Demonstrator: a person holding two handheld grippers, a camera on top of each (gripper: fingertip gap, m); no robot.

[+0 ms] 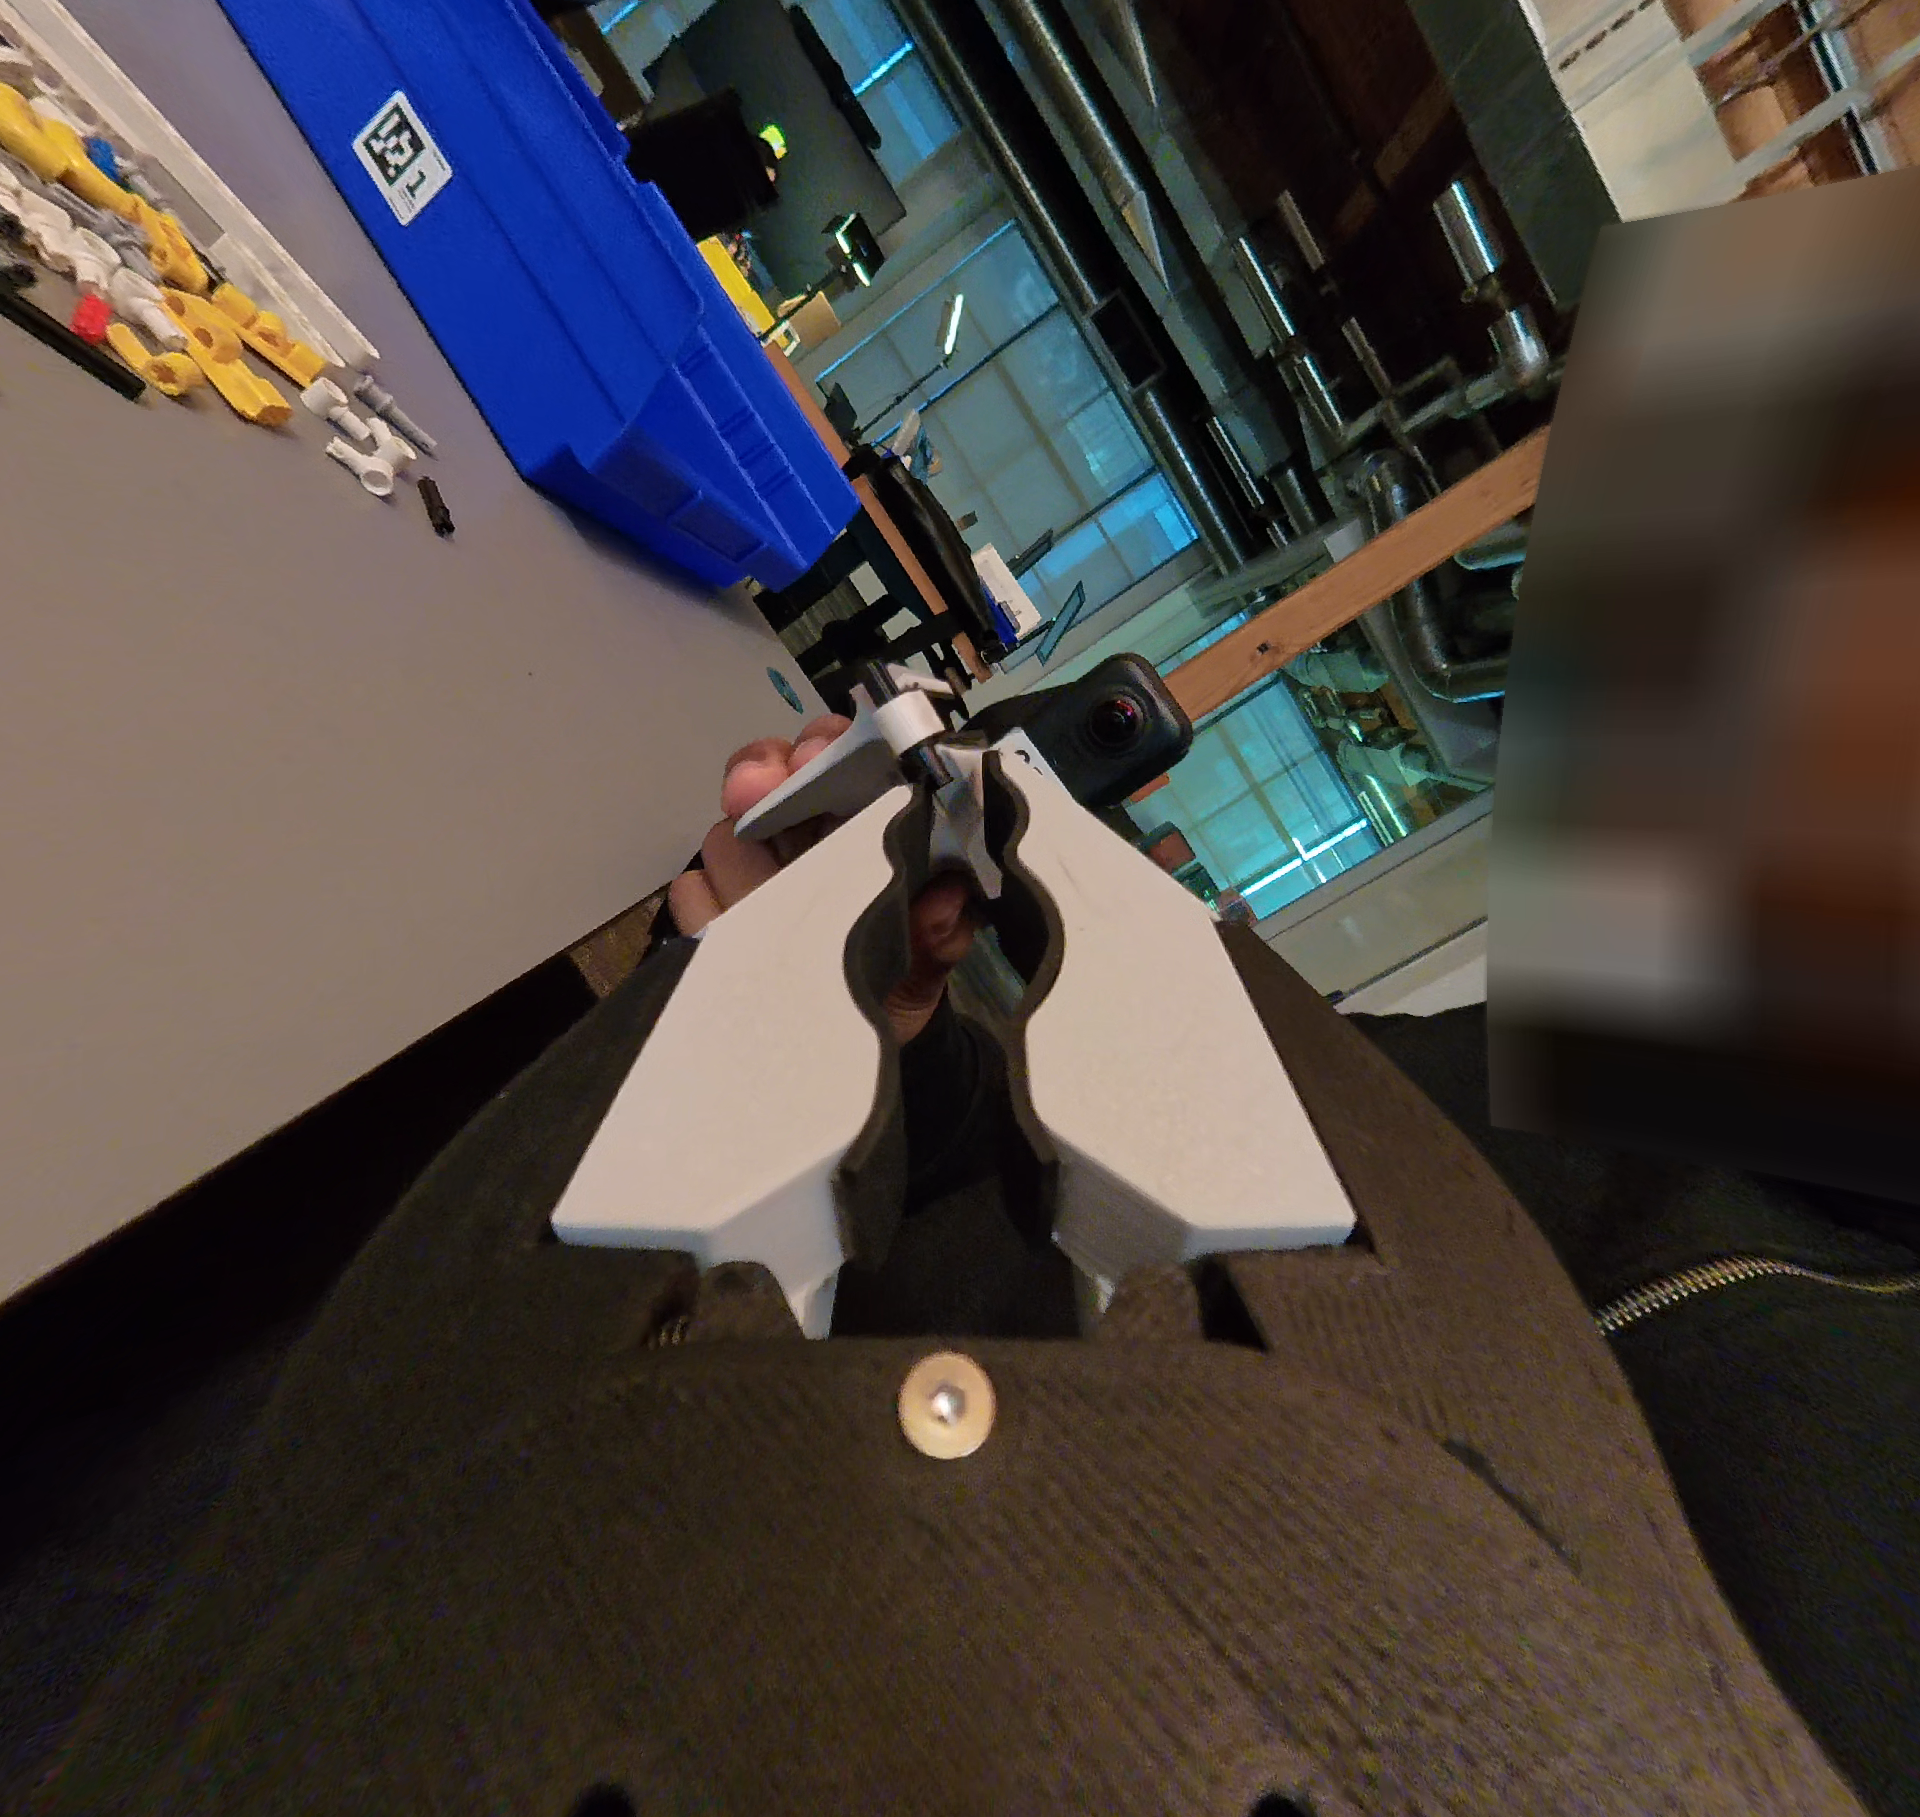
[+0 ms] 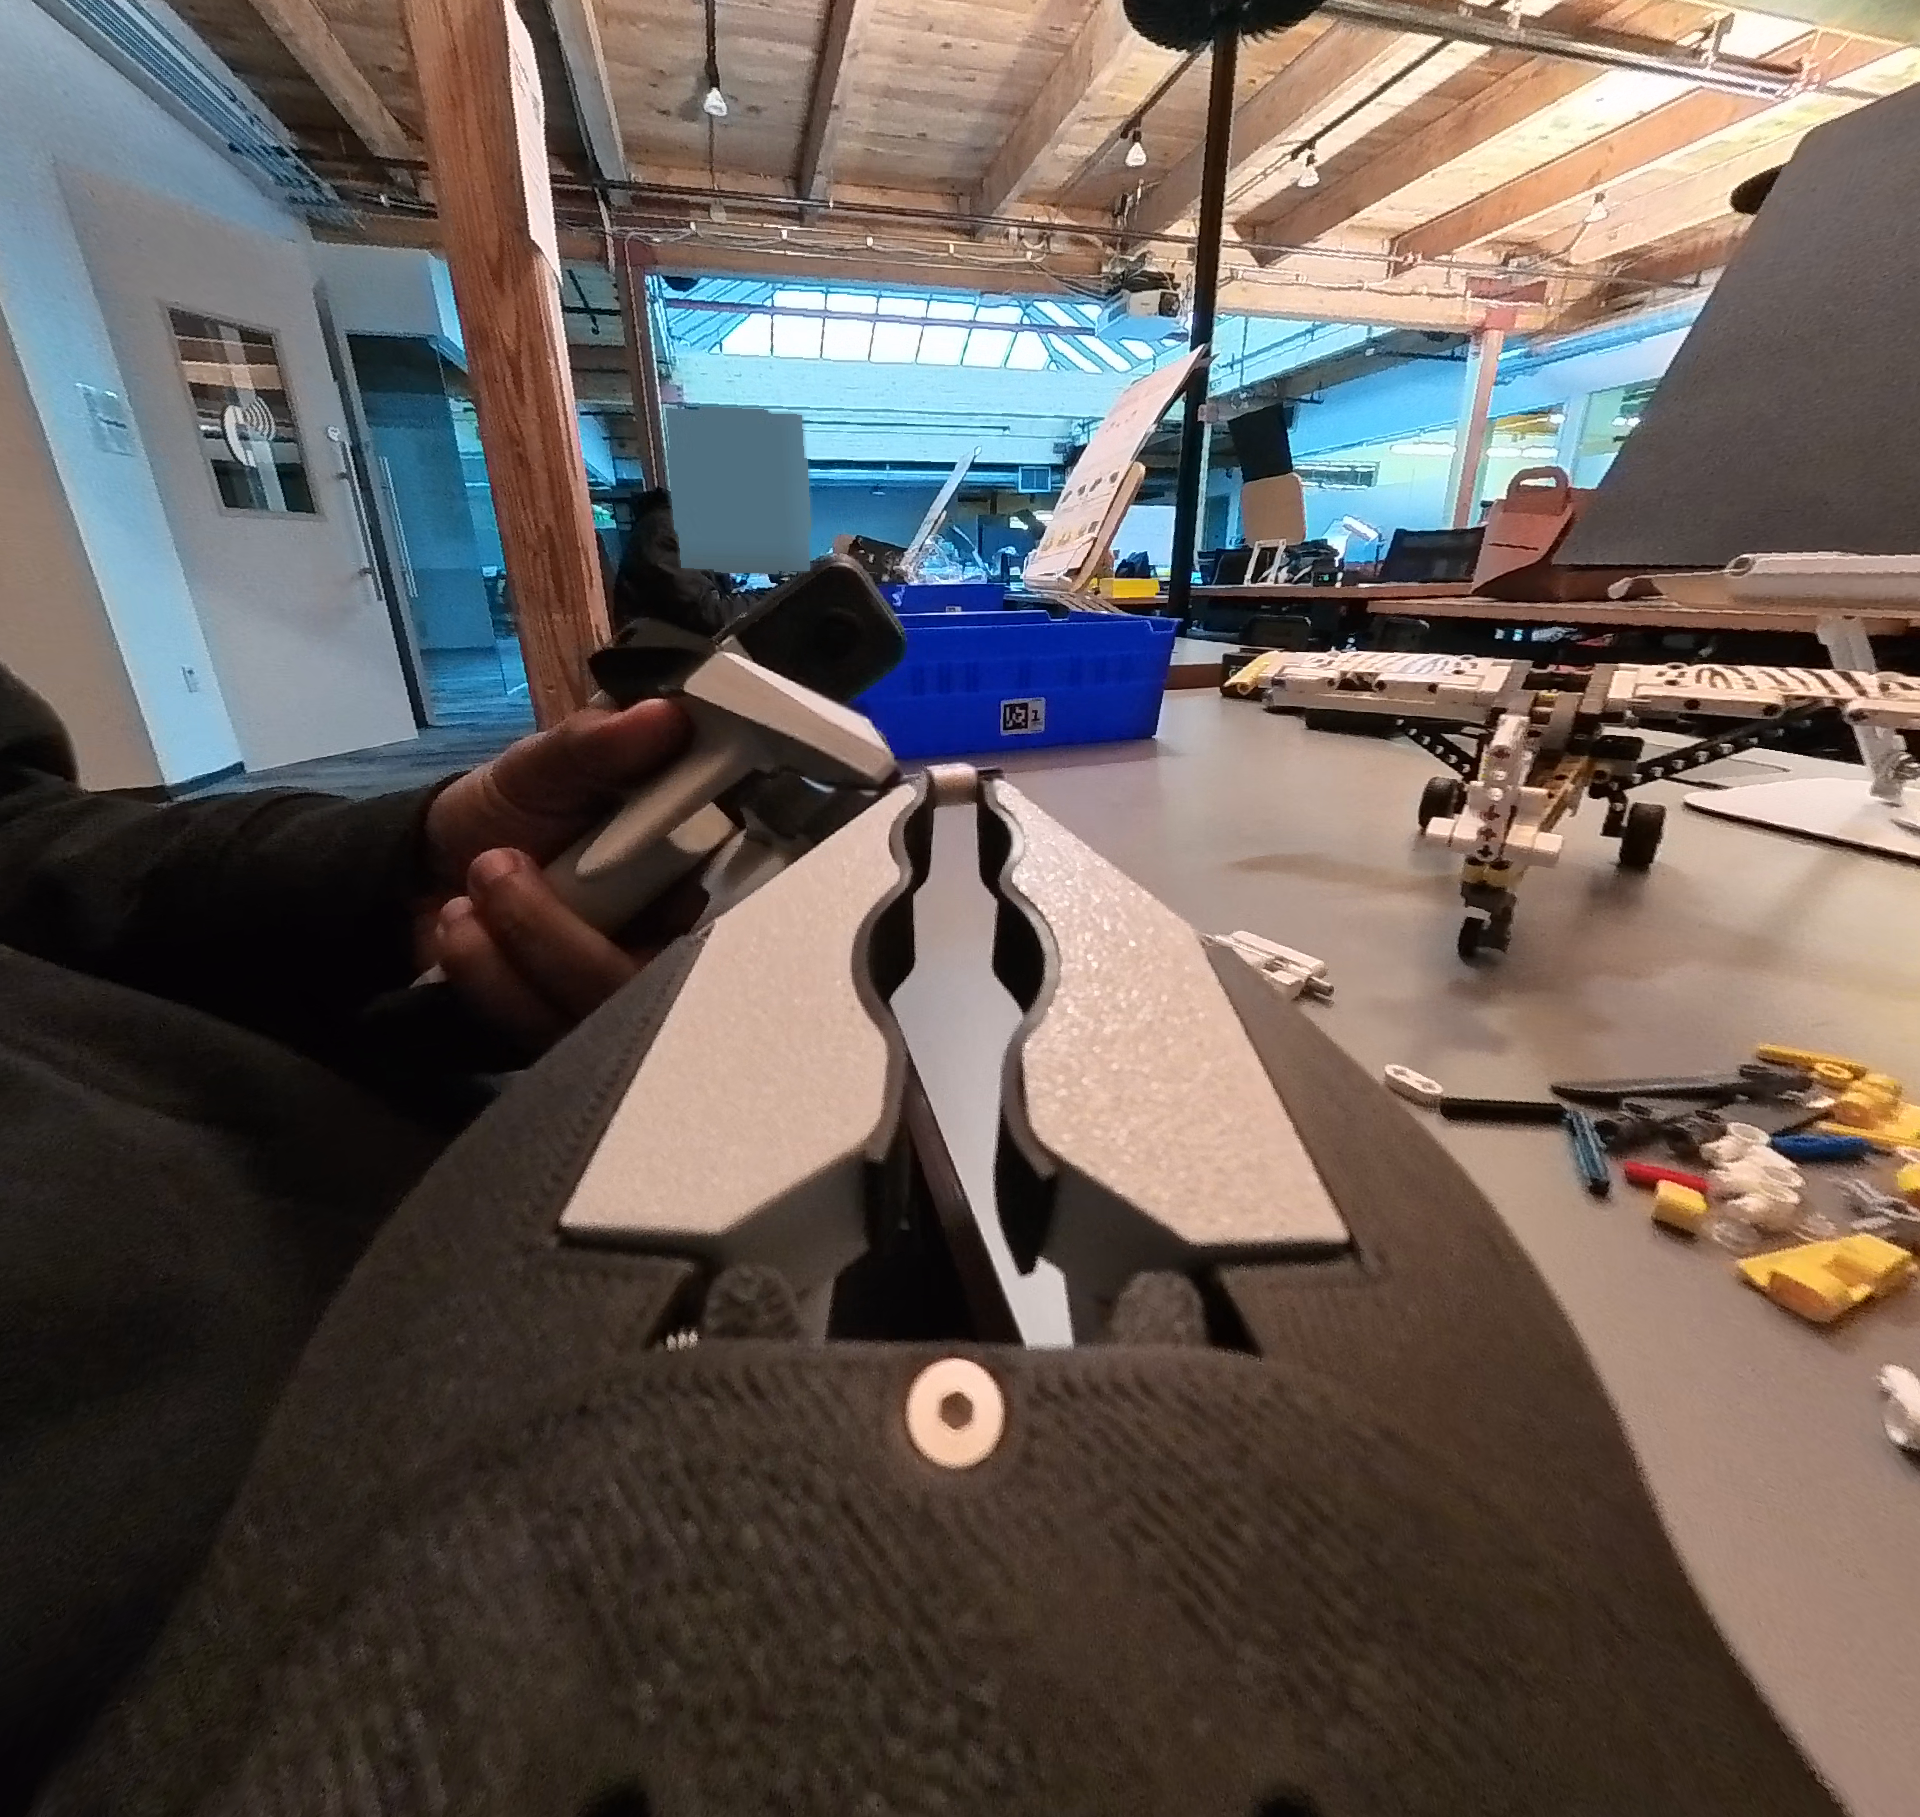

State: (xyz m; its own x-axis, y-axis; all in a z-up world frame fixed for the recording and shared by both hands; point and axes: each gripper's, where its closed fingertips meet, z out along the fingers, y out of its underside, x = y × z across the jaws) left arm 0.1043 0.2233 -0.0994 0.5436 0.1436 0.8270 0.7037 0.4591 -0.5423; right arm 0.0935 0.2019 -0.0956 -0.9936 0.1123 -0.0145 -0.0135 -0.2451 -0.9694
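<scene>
In the right wrist view, my right gripper (image 2: 954, 788) is shut on a small white cylinder piece (image 2: 954, 780) held at its fingertips above the grey table (image 2: 1195, 832). My left gripper (image 2: 878, 775), in a person's hand (image 2: 540, 832), points its tip at that piece from the left. In the left wrist view, my left gripper (image 1: 954, 788) has its jaws a little apart. The white cylinder (image 1: 902, 718) sits on a dark pin (image 1: 928, 765) whose near end lies at the mouth of the left jaws. The right gripper's fingers (image 1: 821, 780) and camera (image 1: 1117, 728) face me just beyond.
A blue bin (image 2: 1008, 676) stands at the table's far side and also shows in the left wrist view (image 1: 520, 261). A white brick-built plane model (image 2: 1507, 728) stands at the right. Loose yellow, white and black parts (image 2: 1766, 1144) lie nearby, with more (image 1: 156, 292) beside a white tray (image 1: 135, 105). Both grippers' tips are close together, under 4 cm apart.
</scene>
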